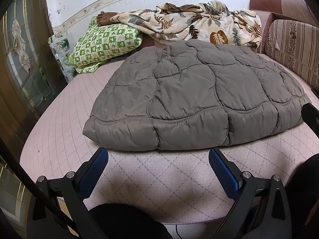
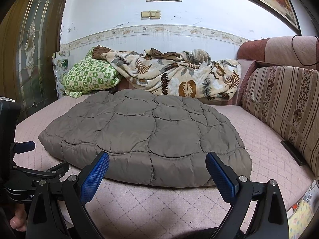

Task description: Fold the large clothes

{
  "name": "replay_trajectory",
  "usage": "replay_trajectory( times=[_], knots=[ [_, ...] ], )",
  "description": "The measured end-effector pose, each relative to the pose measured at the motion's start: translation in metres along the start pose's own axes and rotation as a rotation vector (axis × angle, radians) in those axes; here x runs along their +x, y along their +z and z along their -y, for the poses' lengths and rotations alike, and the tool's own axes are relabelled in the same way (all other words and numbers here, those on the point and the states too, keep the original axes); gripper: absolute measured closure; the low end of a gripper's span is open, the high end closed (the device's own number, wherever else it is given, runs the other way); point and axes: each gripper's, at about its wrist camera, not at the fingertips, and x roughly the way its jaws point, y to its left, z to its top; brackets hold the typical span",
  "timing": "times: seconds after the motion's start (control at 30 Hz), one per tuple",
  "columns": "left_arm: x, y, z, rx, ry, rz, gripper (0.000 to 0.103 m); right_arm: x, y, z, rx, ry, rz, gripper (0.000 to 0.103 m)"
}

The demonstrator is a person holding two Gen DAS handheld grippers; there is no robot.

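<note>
Holding both grippers low over the near edge of the pink quilted couch seat (image 1: 59, 131), we keep each one spread wide with nothing between its fingers. Our left gripper (image 1: 158, 155) hangs just short of the grey quilted jacket (image 1: 189, 91), its blue pads (image 1: 93, 171) apart from the puffy hem and over bare seat cover. Our right gripper (image 2: 157, 160) sits a little further in, its blue-padded fingers (image 2: 95, 177) either side of the jacket's near hem as the right wrist camera sees it; whether they touch the fabric we cannot tell.

Ahead of both grippers the jacket (image 2: 151, 131) lies flat on the seat as a broad, thick pad, its stitched hem towards us and its far edge reaching towards the back of the couch. Beyond it, against the wall, lies a crumpled leaf-print blanket (image 1: 199, 22), and to the left of that a green checked pillow (image 1: 103, 41) with a brown cloth on top. To the right of our right gripper stands a striped back cushion (image 2: 283, 103), with a thin dark bar (image 2: 293, 152) lying on the seat at its foot.

In the right wrist view our left gripper (image 2: 24, 146) shows at the left edge, one blue pad pointing at the jacket's left corner, with fingertips of the hand (image 2: 17, 222) holding it below.
</note>
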Motion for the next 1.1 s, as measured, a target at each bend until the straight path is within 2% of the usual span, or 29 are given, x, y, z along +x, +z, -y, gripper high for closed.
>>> replay_trajectory(
  times=[1.1],
  knots=[
    [-0.0021,0.0015,0.0001,0.016,0.012,0.007,0.002,-0.0056,0.0007,0.0073,0.009,-0.003,-0.002,0.004]
  ],
)
